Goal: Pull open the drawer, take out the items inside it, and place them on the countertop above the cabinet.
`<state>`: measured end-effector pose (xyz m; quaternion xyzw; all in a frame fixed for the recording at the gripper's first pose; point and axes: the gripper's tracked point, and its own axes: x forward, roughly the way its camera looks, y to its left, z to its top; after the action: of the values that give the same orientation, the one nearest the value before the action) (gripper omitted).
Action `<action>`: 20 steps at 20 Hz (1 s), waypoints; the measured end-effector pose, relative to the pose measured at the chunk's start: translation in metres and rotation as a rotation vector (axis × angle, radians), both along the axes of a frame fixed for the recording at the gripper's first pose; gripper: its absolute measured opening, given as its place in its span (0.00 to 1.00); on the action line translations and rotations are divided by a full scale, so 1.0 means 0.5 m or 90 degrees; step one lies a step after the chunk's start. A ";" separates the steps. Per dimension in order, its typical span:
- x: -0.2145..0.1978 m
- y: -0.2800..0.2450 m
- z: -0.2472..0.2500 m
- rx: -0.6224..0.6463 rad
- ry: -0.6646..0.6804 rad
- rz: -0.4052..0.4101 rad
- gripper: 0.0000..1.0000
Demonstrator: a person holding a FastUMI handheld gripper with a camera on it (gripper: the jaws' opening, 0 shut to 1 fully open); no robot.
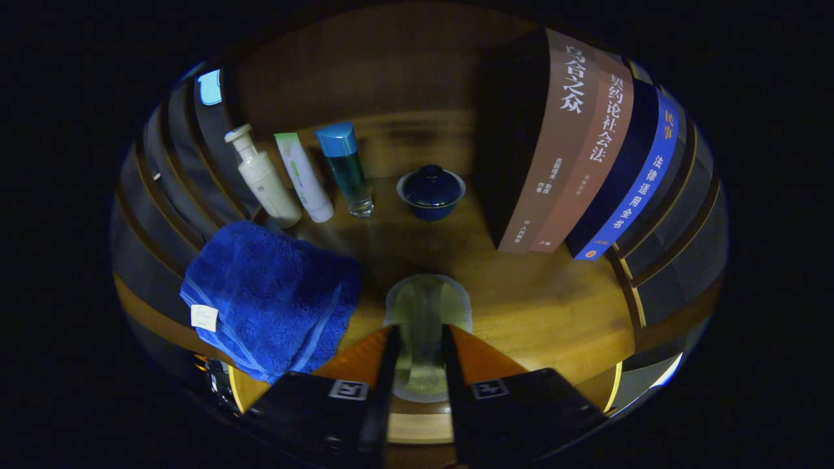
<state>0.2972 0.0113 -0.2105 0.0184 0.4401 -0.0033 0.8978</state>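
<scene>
Fig.: gripper point(420, 339) fingers clamp a clear glass cup point(427, 319) (likely a drawer item) over the wooden countertop point(554, 306), beside blue towel point(270, 299). Risk: slick glass slips w/ early release, tipping.

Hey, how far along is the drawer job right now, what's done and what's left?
Done: a blue towel already lies on the wooden countertop, though whether it came from the drawer can't be told. In hand: the gripper is shut on a clear glass item, held over the countertop. Left: set it down, release, and take out anything remaining in the drawer.
</scene>
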 end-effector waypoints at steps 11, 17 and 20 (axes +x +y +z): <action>-0.087 0.015 0.082 0.018 -0.139 -0.005 0.98; -0.182 0.003 0.270 0.012 -0.475 -0.005 0.98; -0.272 -0.024 0.343 -0.016 -0.631 0.004 0.98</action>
<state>0.1613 -0.0008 -0.0391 0.0058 -0.0398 0.0034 0.9992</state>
